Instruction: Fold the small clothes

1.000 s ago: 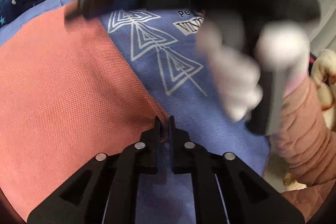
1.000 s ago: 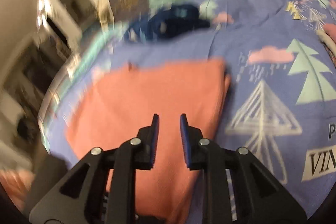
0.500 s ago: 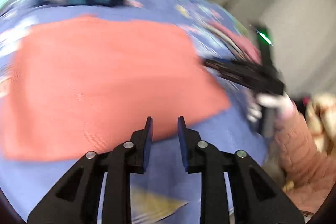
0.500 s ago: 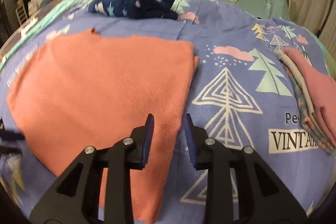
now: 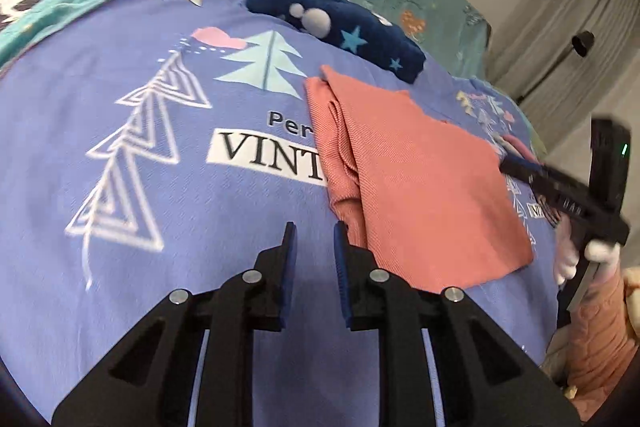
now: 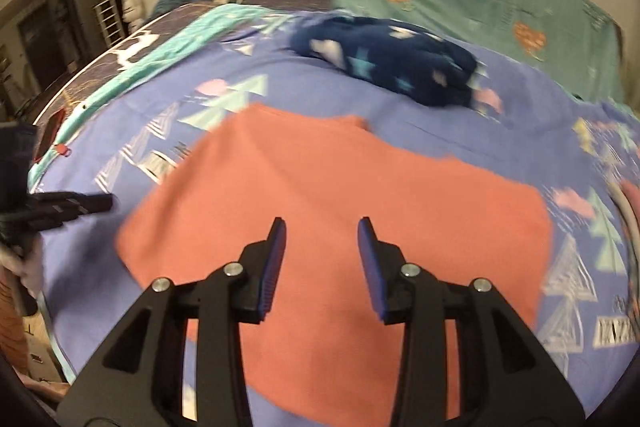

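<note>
Both tongs had let go and drawn back: my left tongs (image 5: 311,227) hung parted beside the folded orange cloth (image 5: 416,183) on the bed (image 5: 120,267), right tongs (image 6: 322,223) spread above it, apparently untouched.
</note>
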`<state>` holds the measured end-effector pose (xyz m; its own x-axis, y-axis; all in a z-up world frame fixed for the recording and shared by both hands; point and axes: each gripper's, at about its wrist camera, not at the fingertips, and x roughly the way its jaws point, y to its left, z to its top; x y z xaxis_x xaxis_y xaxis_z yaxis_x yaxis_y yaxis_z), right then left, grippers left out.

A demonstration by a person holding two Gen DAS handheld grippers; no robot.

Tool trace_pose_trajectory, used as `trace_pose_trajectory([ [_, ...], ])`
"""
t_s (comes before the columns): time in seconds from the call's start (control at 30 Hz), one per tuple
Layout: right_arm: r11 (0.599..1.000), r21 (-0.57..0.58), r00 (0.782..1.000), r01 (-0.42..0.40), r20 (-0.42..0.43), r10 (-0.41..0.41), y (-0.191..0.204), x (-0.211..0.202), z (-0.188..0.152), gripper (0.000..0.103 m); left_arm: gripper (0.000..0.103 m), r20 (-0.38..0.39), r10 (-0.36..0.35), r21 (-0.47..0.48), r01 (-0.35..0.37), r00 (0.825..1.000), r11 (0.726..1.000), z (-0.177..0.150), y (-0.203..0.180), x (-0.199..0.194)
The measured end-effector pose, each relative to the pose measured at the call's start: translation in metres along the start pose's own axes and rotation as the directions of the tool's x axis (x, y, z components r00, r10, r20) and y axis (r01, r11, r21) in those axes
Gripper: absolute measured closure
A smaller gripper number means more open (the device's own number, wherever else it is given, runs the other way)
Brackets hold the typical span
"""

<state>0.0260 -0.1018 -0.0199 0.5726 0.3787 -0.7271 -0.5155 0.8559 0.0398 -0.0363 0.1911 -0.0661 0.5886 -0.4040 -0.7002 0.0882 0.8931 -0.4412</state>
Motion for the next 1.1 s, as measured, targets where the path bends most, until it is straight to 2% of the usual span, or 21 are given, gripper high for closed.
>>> trace_pose_trajectory([
  [0.07, 0.999, -0.033, 1.0, -0.02, -0.006, 0.02, 0.023, 0.013, 0.021, 0.066, 0.084, -0.027, -0.039, 0.011, 0.039, 0.999, 0.999, 0.008, 0.0, 0.02],
  [0.13, 0.997, -0.065, 0.999, -0.033, -0.013, 0.033, 0.041, 0.026, 0.037, 0.066, 0.08, -0.047, -0.072, 0.016, 0.072, 0.996, 0.997, 0.003, 0.003, 0.022],
  [0.3, 0.986, -0.155, 0.996, -0.065, -0.063, 0.055, 0.083, 0.068, 0.074, 0.065, 0.071, -0.095, -0.171, 0.034, 0.175, 0.981, 0.984, 0.011, 0.004, 0.044],
  [0.43, 0.98, -0.168, 0.988, -0.102, -0.128, 0.081, 0.104, 0.11, 0.099, 0.065, 0.07, -0.091, -0.203, 0.025, 0.206, 0.975, 0.978, 0.018, 0.007, 0.053],
  [0.57, 0.974, -0.202, 0.981, -0.1, -0.182, 0.062, 0.121, 0.147, 0.111, 0.066, 0.07, -0.082, -0.234, -0.006, 0.235, 0.969, 0.972, 0.024, 0.013, 0.061],
  [0.63, 0.968, -0.238, 0.977, -0.08, -0.212, 0.029, 0.127, 0.164, 0.113, 0.065, 0.079, -0.079, -0.242, -0.016, 0.241, 0.967, 0.97, 0.025, 0.014, 0.064],
  [0.67, 0.965, -0.254, 0.974, -0.064, -0.227, 0.005, 0.129, 0.172, 0.113, 0.066, 0.088, -0.083, -0.245, -0.028, 0.243, 0.966, 0.97, 0.025, 0.015, 0.066],
  [0.7, 0.963, -0.266, 0.97, -0.041, -0.243, -0.026, 0.131, 0.182, 0.113, 0.069, 0.09, -0.088, -0.253, -0.045, 0.25, 0.964, 0.967, 0.025, 0.017, 0.068],
  [0.73, 0.962, -0.274, 0.966, -0.022, -0.255, -0.05, 0.131, 0.189, 0.114, 0.082, 0.095, -0.081, -0.26, -0.056, 0.256, 0.962, 0.965, 0.024, 0.019, 0.066],
  [0.77, 0.959, -0.282, 0.963, 0.0, -0.259, -0.076, 0.13, 0.195, 0.114, 0.1, 0.097, -0.076, -0.262, -0.056, 0.258, 0.962, 0.964, 0.023, 0.019, 0.063],
  [0.8, 0.96, -0.279, 0.962, 0.013, -0.257, -0.088, 0.129, 0.196, 0.116, 0.1, 0.098, -0.064, -0.266, -0.053, 0.263, 0.962, 0.963, 0.022, 0.018, 0.057],
  [0.87, 0.979, -0.2, 0.98, -0.024, -0.199, -0.016, 0.122, 0.182, 0.124, 0.1, 0.098, -0.033, -0.275, -0.035, 0.274, 0.961, 0.961, 0.022, 0.015, 0.044],
  [0.97, 0.986, -0.162, 0.989, -0.026, -0.149, 0.001, 0.116, 0.175, 0.129, 0.101, 0.099, -0.024, -0.246, 0.008, 0.246, 0.969, 0.969, 0.02, 0.012, 0.035],
  [1.07, 0.992, -0.089, 0.978, -0.087, -0.198, 0.068, 0.105, 0.192, 0.123, 0.099, 0.099, -0.085, -0.163, 0.026, 0.165, 0.983, 0.986, 0.011, 0.015, 0.051],
  [1.1, 0.993, -0.076, 0.975, -0.096, -0.208, 0.078, 0.103, 0.196, 0.121, 0.096, 0.098, -0.078, -0.169, 0.017, 0.171, 0.983, 0.985, 0.009, 0.018, 0.05],
])
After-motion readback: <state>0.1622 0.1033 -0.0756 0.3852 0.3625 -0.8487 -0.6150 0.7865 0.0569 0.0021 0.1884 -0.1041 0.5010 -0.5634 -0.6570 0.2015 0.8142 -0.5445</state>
